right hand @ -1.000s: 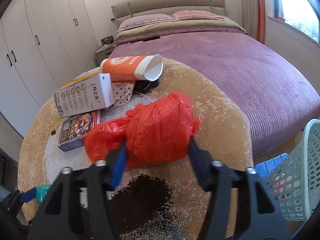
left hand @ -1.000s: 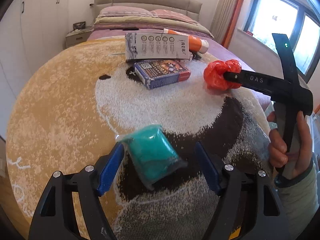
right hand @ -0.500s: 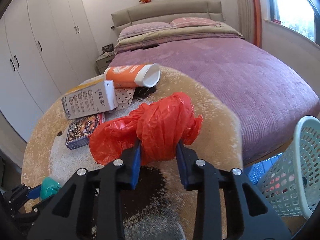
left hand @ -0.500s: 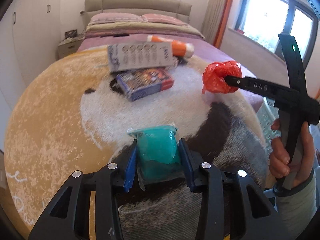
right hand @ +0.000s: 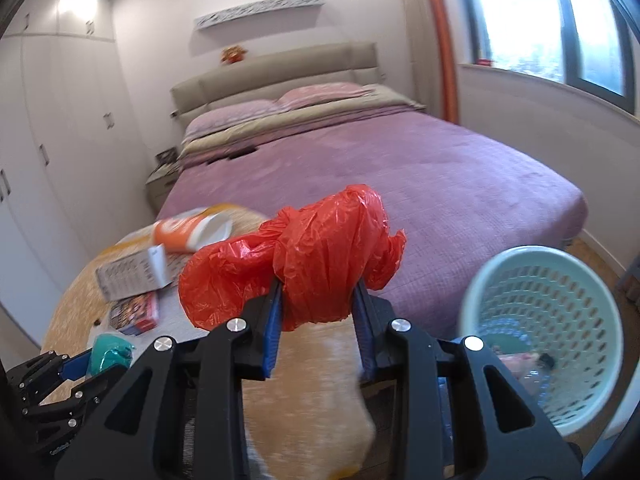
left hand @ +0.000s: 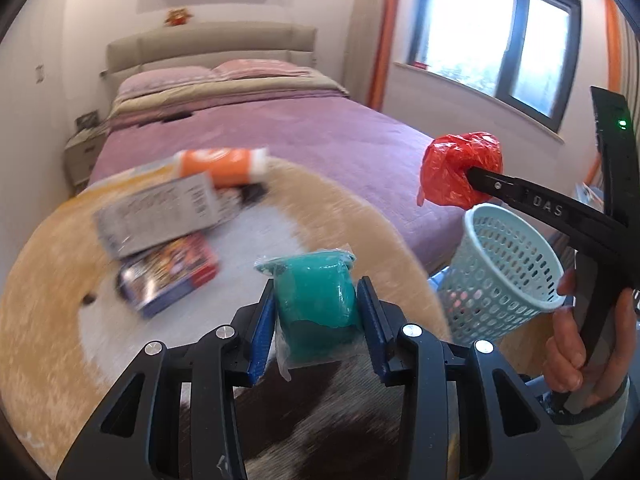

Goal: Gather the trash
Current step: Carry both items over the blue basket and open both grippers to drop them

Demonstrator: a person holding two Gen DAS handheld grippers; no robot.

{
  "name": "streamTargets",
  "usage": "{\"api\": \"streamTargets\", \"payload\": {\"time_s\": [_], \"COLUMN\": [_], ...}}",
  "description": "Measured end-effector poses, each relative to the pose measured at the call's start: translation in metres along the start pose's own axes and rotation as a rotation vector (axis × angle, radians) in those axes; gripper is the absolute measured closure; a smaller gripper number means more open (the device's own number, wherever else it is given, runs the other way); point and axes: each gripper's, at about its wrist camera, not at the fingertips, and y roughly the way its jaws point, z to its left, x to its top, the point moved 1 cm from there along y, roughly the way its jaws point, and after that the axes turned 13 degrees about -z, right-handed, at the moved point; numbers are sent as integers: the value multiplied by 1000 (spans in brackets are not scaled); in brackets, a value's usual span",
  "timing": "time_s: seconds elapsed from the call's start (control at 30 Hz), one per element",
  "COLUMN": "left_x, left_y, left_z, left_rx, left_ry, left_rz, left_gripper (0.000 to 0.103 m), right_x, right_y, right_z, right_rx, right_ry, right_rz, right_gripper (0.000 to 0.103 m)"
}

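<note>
My left gripper [left hand: 316, 308] is shut on a teal packet in clear wrap [left hand: 314, 292] and holds it above the round rug [left hand: 52, 300]. My right gripper [right hand: 318, 312] is shut on a crumpled red plastic bag [right hand: 320, 256], lifted in the air; the bag also shows in the left wrist view [left hand: 460, 174]. A pale blue mesh basket [right hand: 540, 320] stands on the floor to the right of the rug, below and right of the red bag; it also shows in the left wrist view [left hand: 504, 268]. The teal packet shows small in the right wrist view [right hand: 110, 354].
On the rug lie a grey carton [left hand: 160, 212], a dark printed box [left hand: 168, 272] and an orange tube on its side [left hand: 224, 166]. A bed with a purple cover [right hand: 380, 176] stands behind. White wardrobes [right hand: 48, 152] line the left wall.
Both grippers closed on their items and lifted them off the rug. Both have swung right, bringing the basket into view.
</note>
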Motion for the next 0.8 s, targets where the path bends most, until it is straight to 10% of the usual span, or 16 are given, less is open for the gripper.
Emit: {"api": "streamTargets", "payload": {"time_s": [0.8], "left_x": [34], "left_y": [149], "left_z": [-202], "left_rx": [-345], "left_ry": [125], "left_rz": [118], "left_gripper": [65], "right_x": [-23], "right_y": [-16], "right_z": [-223], "right_rx": [-478], "right_ry": [291], "right_rz": [83], "right_gripper": [74]}}
